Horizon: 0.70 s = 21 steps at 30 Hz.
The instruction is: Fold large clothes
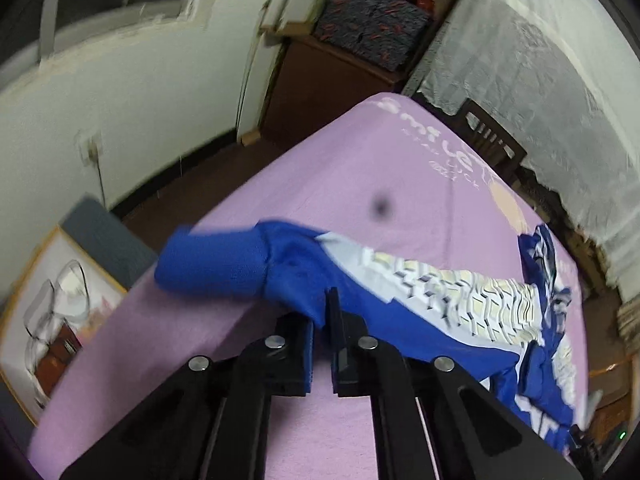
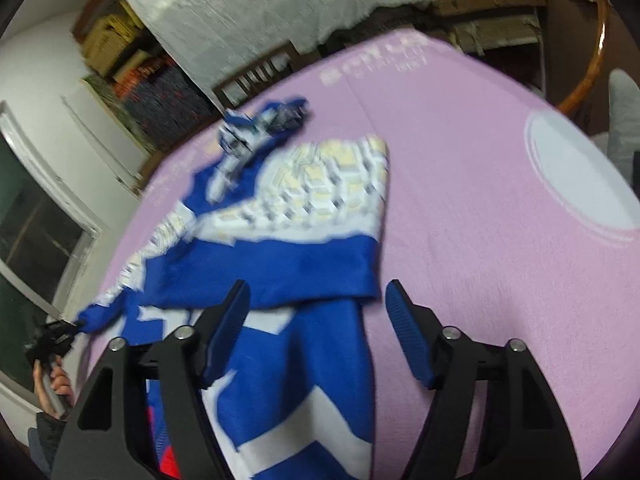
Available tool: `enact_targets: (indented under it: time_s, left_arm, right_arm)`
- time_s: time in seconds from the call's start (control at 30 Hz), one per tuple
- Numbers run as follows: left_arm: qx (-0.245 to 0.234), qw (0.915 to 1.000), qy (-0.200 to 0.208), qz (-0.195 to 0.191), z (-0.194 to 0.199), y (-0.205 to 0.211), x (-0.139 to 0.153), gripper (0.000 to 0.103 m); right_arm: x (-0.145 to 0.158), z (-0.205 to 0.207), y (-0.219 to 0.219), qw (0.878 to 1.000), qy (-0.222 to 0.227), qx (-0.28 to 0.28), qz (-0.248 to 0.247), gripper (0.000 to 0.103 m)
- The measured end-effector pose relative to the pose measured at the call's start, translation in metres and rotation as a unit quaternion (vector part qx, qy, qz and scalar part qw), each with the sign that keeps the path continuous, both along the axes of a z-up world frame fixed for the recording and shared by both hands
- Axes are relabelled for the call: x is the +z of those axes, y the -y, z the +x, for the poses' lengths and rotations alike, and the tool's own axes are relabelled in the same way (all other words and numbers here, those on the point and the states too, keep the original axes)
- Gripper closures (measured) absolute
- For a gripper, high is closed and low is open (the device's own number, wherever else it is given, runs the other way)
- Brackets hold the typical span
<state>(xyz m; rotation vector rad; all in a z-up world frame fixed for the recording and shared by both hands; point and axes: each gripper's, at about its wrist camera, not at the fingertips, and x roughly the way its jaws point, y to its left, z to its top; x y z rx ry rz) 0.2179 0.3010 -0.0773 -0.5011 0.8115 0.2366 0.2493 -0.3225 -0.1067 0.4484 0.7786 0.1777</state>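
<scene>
Pink bed (image 1: 328,168), pinched blue jacket (image 1: 360,300)

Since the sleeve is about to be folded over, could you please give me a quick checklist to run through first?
1. Left gripper shut on the sleeve: ok.
2. Cuff free beyond the pinch: ok.
3. Right gripper open, holding nothing: ok.
4. Jacket body flat on the sheet: not ok, far end bunched.
5. Bare sheet to the right of the jacket: ok.
6. Grip depth on the sleeve: cannot tell, frames blurred.
</scene>
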Motion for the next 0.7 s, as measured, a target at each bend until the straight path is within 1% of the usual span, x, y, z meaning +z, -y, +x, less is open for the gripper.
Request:
enact_targets:
  time_s: [0.03, 0.07, 0.1, 0.2, 0.27, 0.37, 0.5, 0.6, 0.7]
  left_arm:
    - [-0.005, 0.9999, 0.003, 0.011, 0.002, 0.006, 0.006, 0.098]
    - [-0.015, 0.9996, 0.008, 0.025, 0.004, 0.016, 0.016, 0.099]
    - [-0.021, 0.9992, 0.011, 0.031, 0.006, 0.022, 0.021, 0.099]
    - [-0.047, 0.9967, 0.027, 0.061, 0.015, 0.054, 0.046, 0.099]
    - [-0.067, 0.9940, 0.037, 0.078, 0.022, 0.077, 0.060, 0.099]
    - [-0.106, 0.9874, 0.056, 0.103, 0.034, 0.123, 0.081, 0.099]
    - [-0.152, 0.9776, 0.066, 0.130, 0.045, 0.179, 0.095, 0.099]
    - [-0.183, 0.9712, 0.069, 0.137, 0.055, 0.219, 0.100, 0.099]
    - [-0.214, 0.9638, 0.073, 0.141, 0.061, 0.258, 0.100, 0.099]
  right_arm:
    - [-0.007, 0.005, 0.000, 1.000, -0.022, 0.002, 0.001, 0.037]
    - [-0.008, 0.005, -0.001, 1.000, -0.019, 0.002, 0.001, 0.039]
    - [-0.007, 0.005, -0.001, 1.000, -0.018, -0.001, -0.005, 0.038]
    - [-0.011, 0.005, 0.001, 1.000, -0.022, -0.002, 0.001, 0.039]
    - [-0.012, 0.003, 0.007, 0.999, -0.023, -0.003, 0.024, 0.039]
    - [-0.011, 0.002, 0.014, 0.998, -0.020, -0.005, 0.051, 0.039]
    - [-0.008, -0.001, 0.019, 0.998, -0.017, -0.008, 0.064, 0.038]
    - [-0.009, -0.001, 0.020, 0.997, -0.021, -0.005, 0.071, 0.038]
    - [-0.007, -0.002, 0.021, 0.997, -0.017, -0.004, 0.078, 0.038]
